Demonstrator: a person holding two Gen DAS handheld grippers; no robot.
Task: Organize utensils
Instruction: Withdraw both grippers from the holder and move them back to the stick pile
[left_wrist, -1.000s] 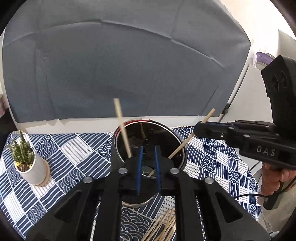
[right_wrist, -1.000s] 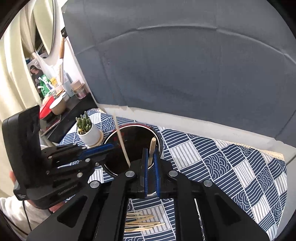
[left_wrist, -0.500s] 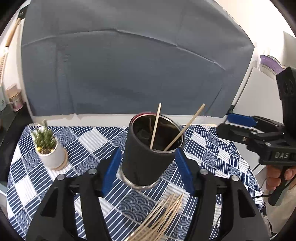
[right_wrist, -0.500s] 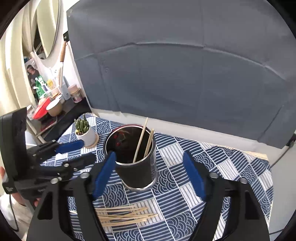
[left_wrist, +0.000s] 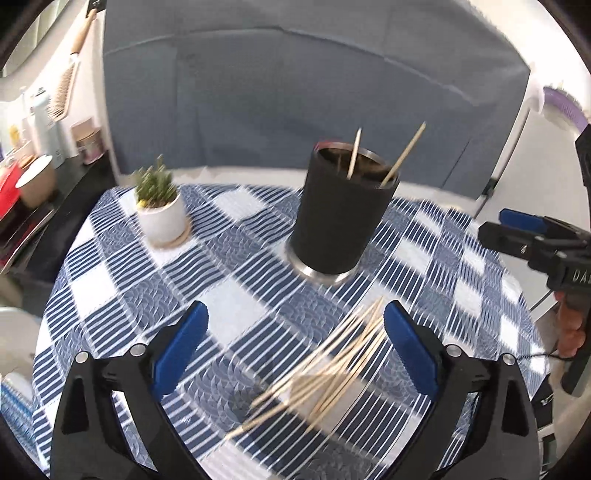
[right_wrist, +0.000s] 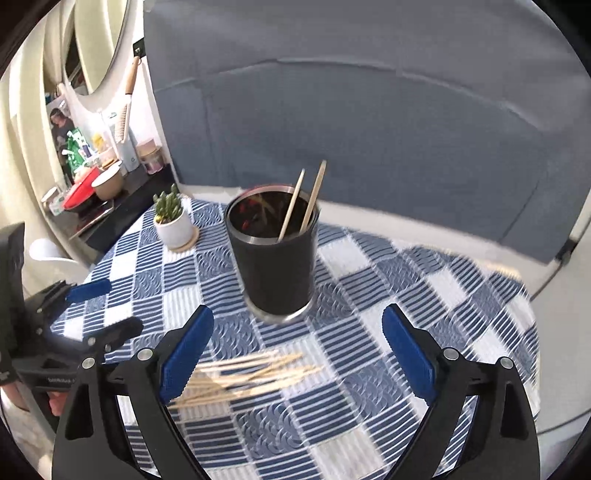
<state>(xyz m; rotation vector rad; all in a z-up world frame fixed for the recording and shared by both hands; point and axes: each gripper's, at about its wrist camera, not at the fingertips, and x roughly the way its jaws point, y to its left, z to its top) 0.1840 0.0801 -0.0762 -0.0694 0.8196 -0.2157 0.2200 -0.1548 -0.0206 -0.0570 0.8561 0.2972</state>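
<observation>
Left wrist view is showing the left hand-held gripper (left_wrist: 295, 343) gaping empty, jaws just widened; right hand-held gripper (right_wrist: 297, 343) likewise. Loose chopsticks (left_wrist: 325, 365) are lying before the cup (left_wrist: 340, 214); straddle one stick, pinching mid-length.

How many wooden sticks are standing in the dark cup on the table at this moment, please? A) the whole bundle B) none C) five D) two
D: two wooden sticks lean out of the dark cup, while the rest of the sticks lie loose on the checked tablecloth in front of it.
</observation>
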